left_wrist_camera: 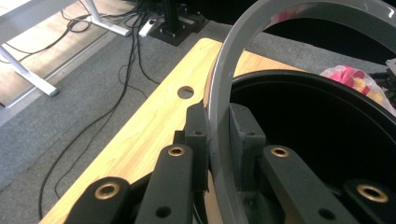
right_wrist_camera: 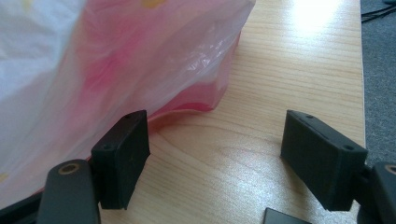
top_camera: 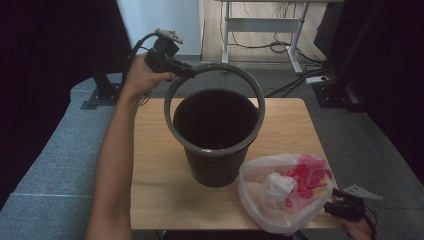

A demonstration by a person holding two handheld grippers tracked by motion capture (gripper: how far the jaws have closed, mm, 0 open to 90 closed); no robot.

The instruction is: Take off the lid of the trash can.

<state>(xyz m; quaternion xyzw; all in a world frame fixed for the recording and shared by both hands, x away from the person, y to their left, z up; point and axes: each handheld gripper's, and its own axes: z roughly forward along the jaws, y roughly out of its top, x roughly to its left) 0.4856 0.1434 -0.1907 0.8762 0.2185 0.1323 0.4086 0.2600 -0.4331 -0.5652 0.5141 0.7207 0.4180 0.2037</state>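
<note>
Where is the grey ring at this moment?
In the high view the grey ring is tilted over the black bin at table centre, its far-left edge pinched by the left gripper.

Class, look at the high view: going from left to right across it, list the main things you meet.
Left tongs gripping the grey ring → black bin → plastic bag → right tongs.

you see a smooth grey plastic ring [top_camera: 215,107], a matt dark bin [top_camera: 216,145], a crinkly glossy plastic bag [top_camera: 285,192], and a pale wood-grain table [top_camera: 155,165].
</note>
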